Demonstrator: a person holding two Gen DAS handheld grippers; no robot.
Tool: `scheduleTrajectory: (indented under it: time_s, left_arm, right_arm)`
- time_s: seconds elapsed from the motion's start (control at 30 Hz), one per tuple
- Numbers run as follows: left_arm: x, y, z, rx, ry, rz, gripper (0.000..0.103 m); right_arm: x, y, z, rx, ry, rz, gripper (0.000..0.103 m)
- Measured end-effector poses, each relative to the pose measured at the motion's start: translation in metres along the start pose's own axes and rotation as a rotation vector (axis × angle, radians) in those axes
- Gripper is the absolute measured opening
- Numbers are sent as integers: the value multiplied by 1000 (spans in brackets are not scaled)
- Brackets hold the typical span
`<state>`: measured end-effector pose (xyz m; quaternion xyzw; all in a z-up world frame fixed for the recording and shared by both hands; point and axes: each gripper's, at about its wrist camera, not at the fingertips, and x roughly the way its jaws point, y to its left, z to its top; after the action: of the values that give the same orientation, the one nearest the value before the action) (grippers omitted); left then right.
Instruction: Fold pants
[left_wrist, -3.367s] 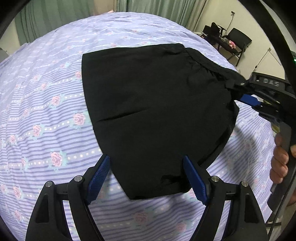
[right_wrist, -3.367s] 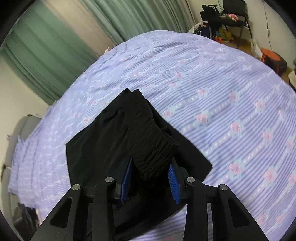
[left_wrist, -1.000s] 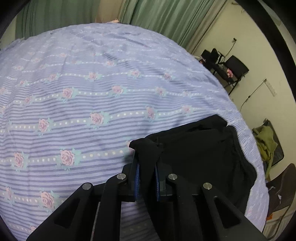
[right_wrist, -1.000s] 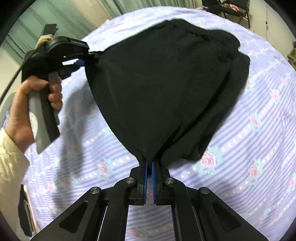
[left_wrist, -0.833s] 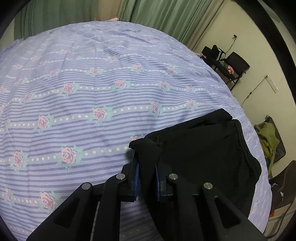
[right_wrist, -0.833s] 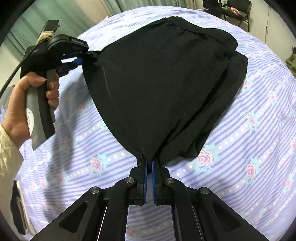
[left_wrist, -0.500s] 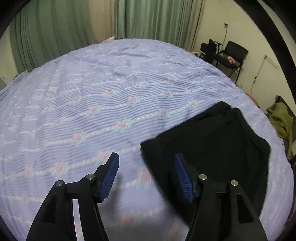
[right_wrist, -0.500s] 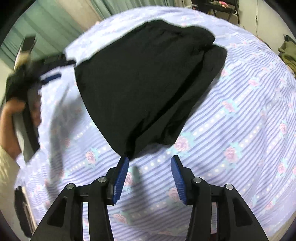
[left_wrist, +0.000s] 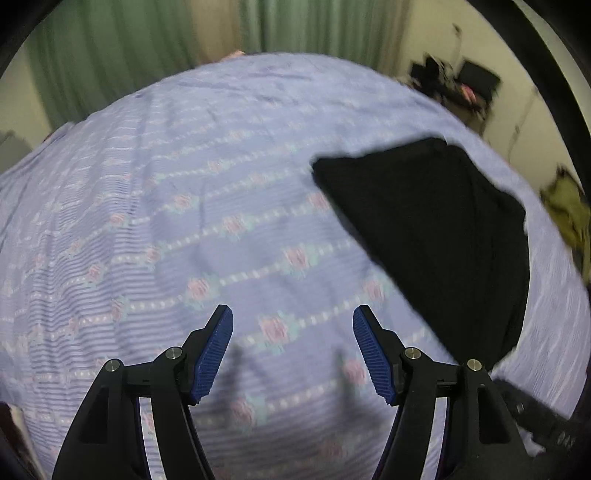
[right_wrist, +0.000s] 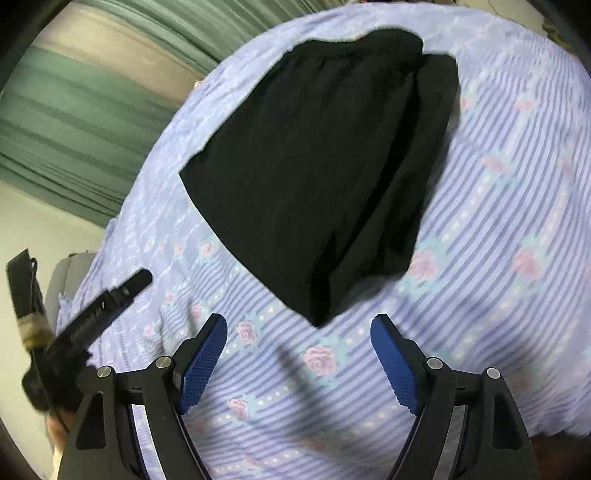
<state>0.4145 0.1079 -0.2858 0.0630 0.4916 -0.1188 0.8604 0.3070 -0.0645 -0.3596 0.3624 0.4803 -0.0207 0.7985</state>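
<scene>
The black pants (right_wrist: 317, 177) lie folded in a compact stack on the lilac rose-patterned bedspread (right_wrist: 509, 229). In the left wrist view the pants (left_wrist: 439, 236) lie to the right of my gripper. My left gripper (left_wrist: 291, 350) is open and empty above the bare bedspread (left_wrist: 155, 229), left of the pants. My right gripper (right_wrist: 299, 362) is open and empty, just short of the near corner of the pants. The left gripper's body shows at the left edge of the right wrist view (right_wrist: 85, 321).
Green curtains (left_wrist: 110, 62) hang behind the bed. A desk and chair with clutter (left_wrist: 461, 85) stand at the back right by the wall. An olive garment (left_wrist: 569, 210) lies off the bed's right side.
Both grippers opened and let go of the pants, then drew back. The pants dropped flat onto the bed in a folded stack. The left gripper swung left, away from the pants.
</scene>
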Motion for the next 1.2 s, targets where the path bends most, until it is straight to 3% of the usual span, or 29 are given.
scheduleTrajectory:
  time_s: [0.1,0.23,0.4,0.63,0.83,1.2]
  left_arm:
    - [3,-11,-6,75,4,27,67]
    - [4,-5,-3,36,-2,4,67]
    - [2,-5,3,38,-49,15,67]
    - [17,-11,13,29,-100,-20,67]
    - [39,-7,35,-45,-95,-162,67]
    - [100,5,99,-154,-52,-273,65]
  right_arm:
    - [12,2,-12,48,19,5,81]
    - [15,2,-16,94,-39,25,83]
    - [20,-4,-12,52,-153,94,85]
    - [22,-19,2,181,-214,196,85]
    - [19,-27,6,232,-219,244,83]
    - [27,-15,15,165,-227,222,73]
